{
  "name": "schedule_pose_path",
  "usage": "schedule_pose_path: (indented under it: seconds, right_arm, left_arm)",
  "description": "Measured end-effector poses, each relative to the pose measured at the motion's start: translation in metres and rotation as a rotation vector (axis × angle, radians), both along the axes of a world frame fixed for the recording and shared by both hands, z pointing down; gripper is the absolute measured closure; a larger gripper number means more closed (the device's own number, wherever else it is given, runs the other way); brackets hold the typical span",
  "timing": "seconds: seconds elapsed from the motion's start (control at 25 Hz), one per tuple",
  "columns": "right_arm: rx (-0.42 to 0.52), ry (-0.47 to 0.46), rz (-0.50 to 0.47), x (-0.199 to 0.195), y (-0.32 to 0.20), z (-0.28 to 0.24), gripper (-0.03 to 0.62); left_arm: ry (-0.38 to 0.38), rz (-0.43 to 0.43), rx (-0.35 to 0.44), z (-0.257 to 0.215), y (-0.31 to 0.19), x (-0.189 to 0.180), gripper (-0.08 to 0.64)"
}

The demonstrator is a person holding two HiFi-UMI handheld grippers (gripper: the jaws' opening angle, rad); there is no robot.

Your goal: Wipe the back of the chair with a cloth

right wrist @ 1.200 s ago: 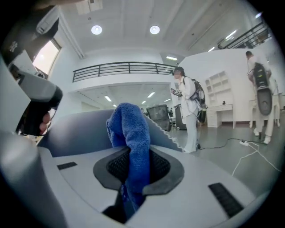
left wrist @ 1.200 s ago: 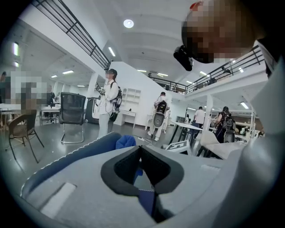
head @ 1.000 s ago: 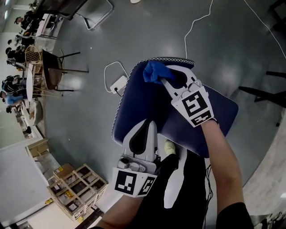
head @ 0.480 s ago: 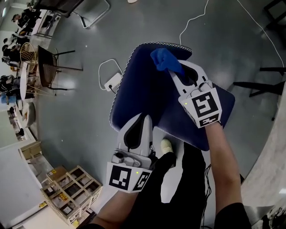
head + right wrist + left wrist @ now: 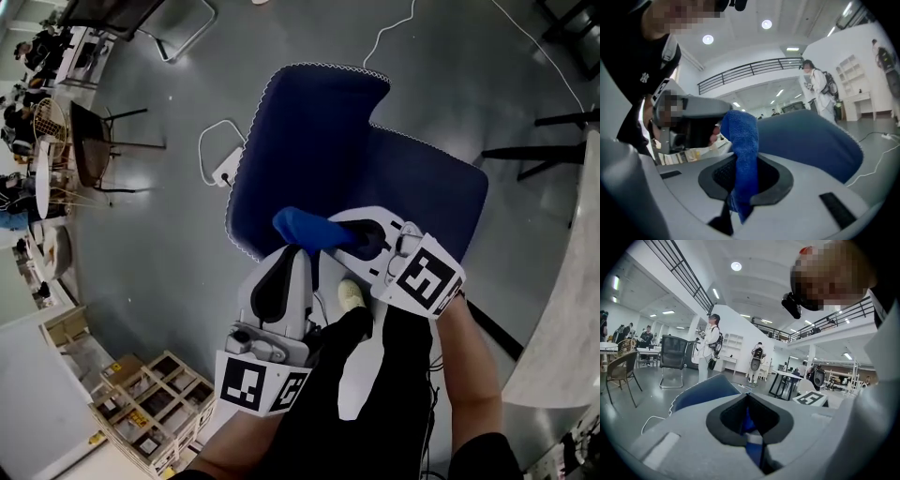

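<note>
While the right gripper (image 5: 345, 236) clamps the blue cloth (image 5: 307, 227), which points left at the chair's near edge, the chair back (image 5: 305, 131) lies beyond it, long axis running near to far. The left gripper (image 5: 294, 253), closed and seemingly empty, sits just beside the cloth.

A blue cloth (image 5: 305, 226), bunched into a thick fold, is pinched in the right gripper (image 5: 330, 234) at the near edge of the dark blue padded chair (image 5: 309, 141), which has white stitched trim.
</note>
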State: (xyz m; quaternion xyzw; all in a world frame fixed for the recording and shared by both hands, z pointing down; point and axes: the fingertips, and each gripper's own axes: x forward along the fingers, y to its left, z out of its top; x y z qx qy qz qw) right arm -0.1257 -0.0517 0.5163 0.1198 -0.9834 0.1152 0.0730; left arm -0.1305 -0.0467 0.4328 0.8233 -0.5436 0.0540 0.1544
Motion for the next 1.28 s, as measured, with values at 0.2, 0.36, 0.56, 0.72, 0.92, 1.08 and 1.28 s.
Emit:
schedule_pose_path:
  seconds: [0.2, 0.36, 0.56, 0.72, 0.92, 1.08, 1.28]
  right_arm:
    - [-0.119, -0.038, -0.149, -0.018, 0.036, 0.031, 0.517]
    - [-0.144, -0.033, -0.160, -0.031, 0.032, 0.070, 0.517]
    - [-0.137, -0.033, -0.125, -0.047, 0.024, 0.102, 0.517]
    - [-0.075, -0.029, -0.042, -0.052, 0.004, 0.116, 0.515]
    - [0.002, -0.026, -0.004, -0.058, -0.011, 0.124, 0.514]
    - [0.036, -0.035, 0.025, -0.053, -0.023, 0.124, 0.512]
    - [0.055, -0.006, 0.121, -0.038, -0.054, 0.131, 0.513]
  left_arm:
    - [-0.008, 0.006, 0.003, 0.016, 0.003, 0.001, 0.543]
    - [-0.039, 0.006, 0.019, 0.035, 0.003, 0.004, 0.543]
    - [-0.013, 0.006, 0.038, 0.046, 0.005, 0.004, 0.543]
    - [-0.009, 0.007, 0.056, 0.059, 0.000, 0.004, 0.543]
    - [-0.008, 0.004, 0.066, 0.075, -0.006, 0.008, 0.543]
    - [-0.007, -0.001, 0.076, 0.083, -0.014, 0.012, 0.543]
    - [-0.013, 0.003, 0.065, 0.090, -0.021, 0.022, 0.543]
